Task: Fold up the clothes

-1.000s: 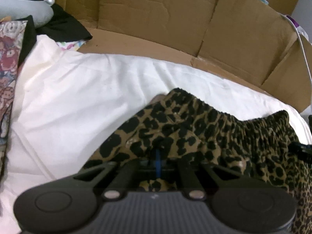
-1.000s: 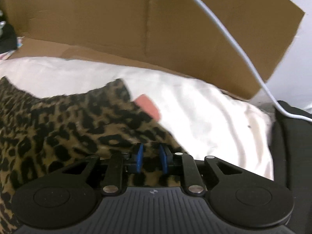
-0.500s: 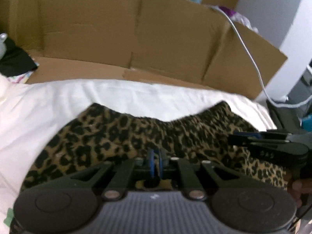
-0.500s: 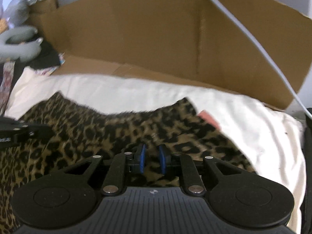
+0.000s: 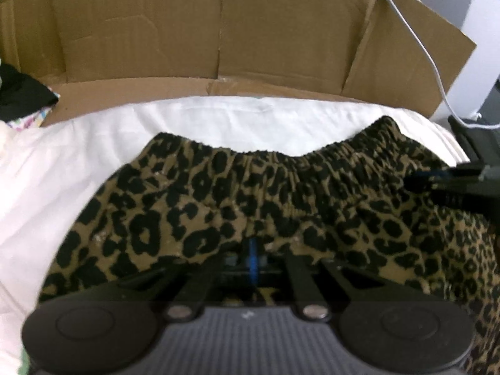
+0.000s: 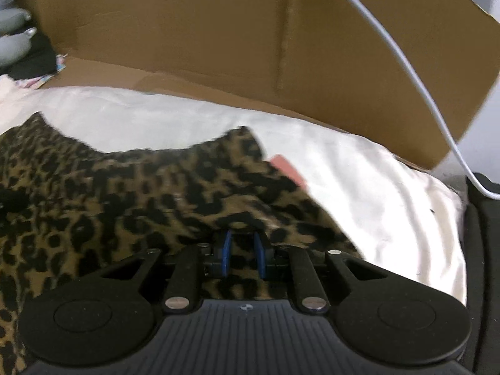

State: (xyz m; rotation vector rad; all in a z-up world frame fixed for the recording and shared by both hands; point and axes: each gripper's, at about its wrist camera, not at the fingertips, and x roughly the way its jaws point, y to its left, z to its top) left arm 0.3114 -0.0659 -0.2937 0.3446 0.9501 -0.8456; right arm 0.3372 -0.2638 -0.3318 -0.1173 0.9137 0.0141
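Pink tag (image 6: 289, 172) appears only in right wrist view.

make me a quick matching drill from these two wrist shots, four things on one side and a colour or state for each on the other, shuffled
Things:
1. left gripper
2. garment
3. cable
4. cardboard

Descriptions:
A. brown, standing behind the sheet
B. leopard print, lying on the sheet
C. blue pads pressed together
D. white, running across the cardboard

Pairs: 1-C, 2-B, 3-D, 4-A
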